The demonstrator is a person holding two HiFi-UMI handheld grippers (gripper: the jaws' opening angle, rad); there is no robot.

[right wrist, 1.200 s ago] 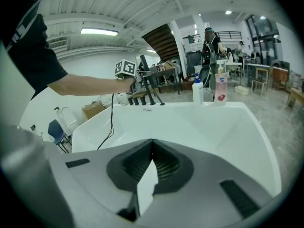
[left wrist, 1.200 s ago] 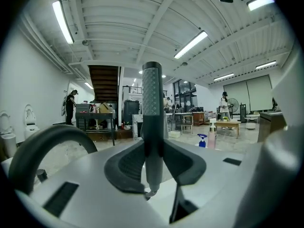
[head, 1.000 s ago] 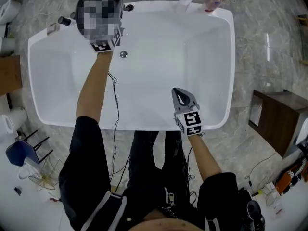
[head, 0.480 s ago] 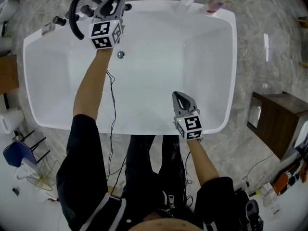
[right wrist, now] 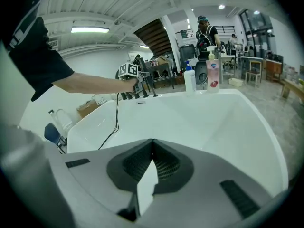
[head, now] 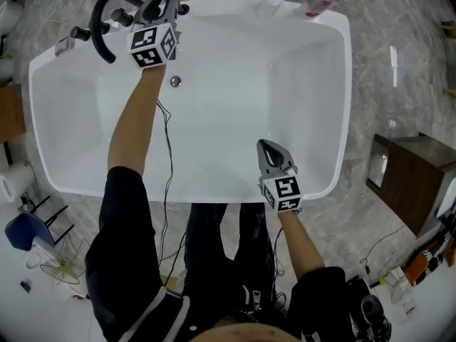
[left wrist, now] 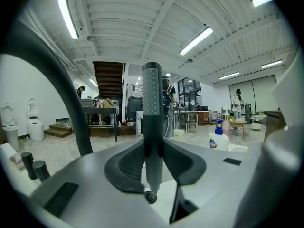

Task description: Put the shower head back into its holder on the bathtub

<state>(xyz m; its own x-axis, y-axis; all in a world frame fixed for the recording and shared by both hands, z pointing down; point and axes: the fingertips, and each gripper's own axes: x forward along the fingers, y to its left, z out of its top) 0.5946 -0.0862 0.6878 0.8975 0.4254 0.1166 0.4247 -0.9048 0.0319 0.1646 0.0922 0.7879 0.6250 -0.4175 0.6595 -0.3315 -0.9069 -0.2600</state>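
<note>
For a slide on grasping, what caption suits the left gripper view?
Left gripper shut on the upright, textured handle of the shower head.

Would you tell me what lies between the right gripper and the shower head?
In the head view, only bare white bathtub interior lies between the right gripper and the shower head held in the left gripper.
</note>
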